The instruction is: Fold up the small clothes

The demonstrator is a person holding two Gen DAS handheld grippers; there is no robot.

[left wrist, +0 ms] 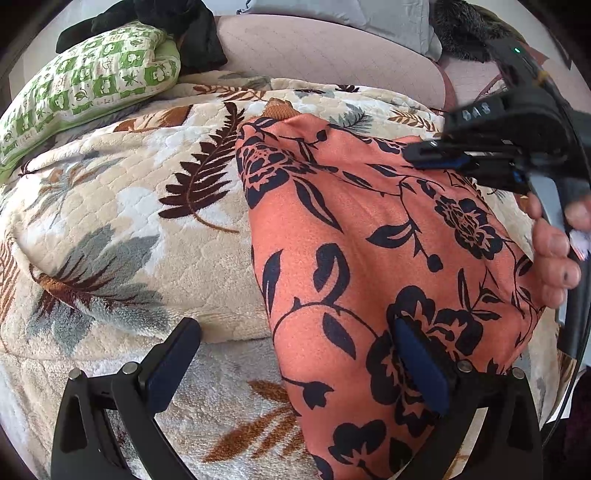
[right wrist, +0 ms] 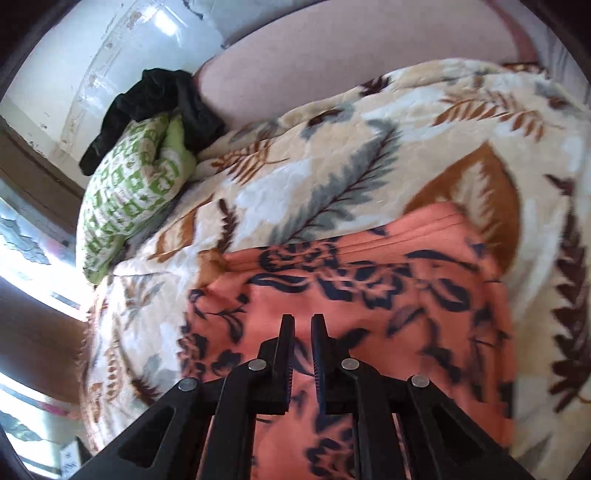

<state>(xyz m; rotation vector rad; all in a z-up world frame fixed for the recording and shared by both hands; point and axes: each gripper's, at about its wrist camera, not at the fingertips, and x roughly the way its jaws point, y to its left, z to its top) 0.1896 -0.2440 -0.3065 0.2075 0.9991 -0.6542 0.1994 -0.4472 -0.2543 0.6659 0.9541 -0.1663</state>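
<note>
A coral garment with a dark floral print (left wrist: 369, 229) lies spread flat on the leaf-patterned blanket (left wrist: 129, 206). My left gripper (left wrist: 295, 363) stands open low over the garment's left edge: one finger is over the blanket, the other over the cloth, and nothing is pinched. My right gripper (left wrist: 413, 153), held by a hand, hovers over the garment's far right part with its jaws together. In the right wrist view the garment (right wrist: 369, 295) fills the lower half, and the right gripper (right wrist: 303, 321) is shut, with only a thin slit and no cloth between its fingers.
A green-and-white patterned pillow (left wrist: 92, 81) lies at the back left with a black garment (left wrist: 177, 22) behind it. A pink padded backrest (left wrist: 325, 51) and a grey cushion (left wrist: 351, 14) bound the far side. The wall and a bright window (right wrist: 33, 258) are to the left.
</note>
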